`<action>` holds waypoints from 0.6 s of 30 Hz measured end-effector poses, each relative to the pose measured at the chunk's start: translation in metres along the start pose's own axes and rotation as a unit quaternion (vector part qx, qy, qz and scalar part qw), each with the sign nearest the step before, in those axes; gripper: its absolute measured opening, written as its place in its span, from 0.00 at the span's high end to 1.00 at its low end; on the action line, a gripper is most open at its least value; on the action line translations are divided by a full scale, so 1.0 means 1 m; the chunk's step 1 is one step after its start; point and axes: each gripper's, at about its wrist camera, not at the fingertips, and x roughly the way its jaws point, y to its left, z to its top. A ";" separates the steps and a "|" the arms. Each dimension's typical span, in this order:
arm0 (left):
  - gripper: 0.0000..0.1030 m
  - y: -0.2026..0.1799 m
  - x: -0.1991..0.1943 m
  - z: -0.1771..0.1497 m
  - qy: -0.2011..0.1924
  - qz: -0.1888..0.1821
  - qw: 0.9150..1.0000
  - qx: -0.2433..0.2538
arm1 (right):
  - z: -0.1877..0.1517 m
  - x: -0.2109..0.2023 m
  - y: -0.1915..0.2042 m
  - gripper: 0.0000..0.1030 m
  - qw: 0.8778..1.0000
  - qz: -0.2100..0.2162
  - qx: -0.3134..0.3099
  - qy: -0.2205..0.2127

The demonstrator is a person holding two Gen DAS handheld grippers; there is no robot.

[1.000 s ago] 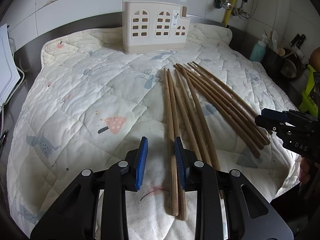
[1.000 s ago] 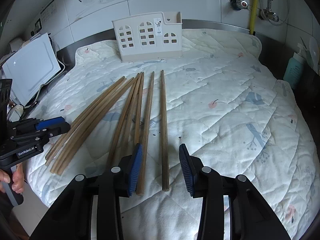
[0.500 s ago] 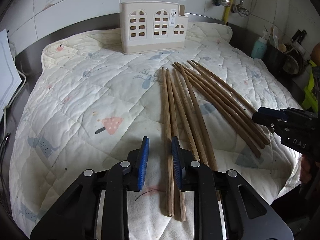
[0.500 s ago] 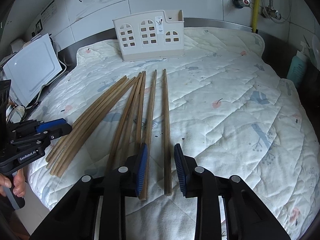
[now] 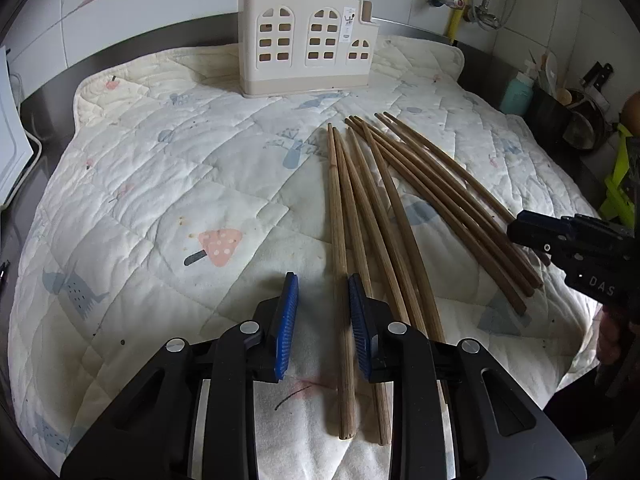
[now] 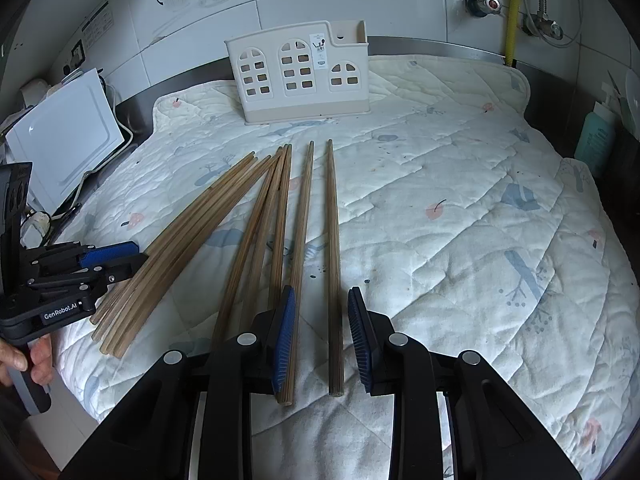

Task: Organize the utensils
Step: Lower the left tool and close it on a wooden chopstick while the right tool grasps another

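Both pairs of jaws stand apart with a moderate gap and grip nothing: the left gripper (image 5: pixel 323 322) straddles the near end of the leftmost chopstick (image 5: pixel 339 264), which lies close to its right-hand pad, and the right gripper (image 6: pixel 321 334) straddles the rightmost chopstick (image 6: pixel 333 264), which lies free between its blue pads (image 6: pixel 285 336) without visibly touching either. All the wooden chopsticks (image 6: pixel 256 232) lie flat on the quilted mat (image 6: pixel 460 208), fanned out with their thin tips pointing toward the cream utensil holder (image 6: pixel 300 76); a tight bundle sits on one side, a looser group next to it, and two single sticks nearer the right gripper. The holder stands upright at the far edge of the mat against the tiled wall, well apart from the sticks, and nothing can be seen through its window-shaped cutouts. Judging by this, the organizing has hardly begun: no stick is lifted or stored, and each one awaits being picked up and stood in the holder. The step in hand looks like a first pick, with each gripper lined up over its own stick.
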 end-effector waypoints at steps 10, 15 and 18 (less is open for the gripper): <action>0.78 -0.010 -0.003 -0.004 -0.004 0.006 1.000 -0.010 | -0.001 0.000 0.002 0.80 1.000 0.001 -0.003 -0.001; 0.78 -0.009 -0.002 -0.004 -0.002 0.008 1.000 -0.013 | -0.001 0.000 0.000 0.80 1.000 -0.001 0.004 -0.004; 0.78 -0.009 -0.003 -0.004 -0.008 0.008 1.000 -0.018 | -0.001 0.002 -0.002 0.86 1.000 -0.002 0.007 0.000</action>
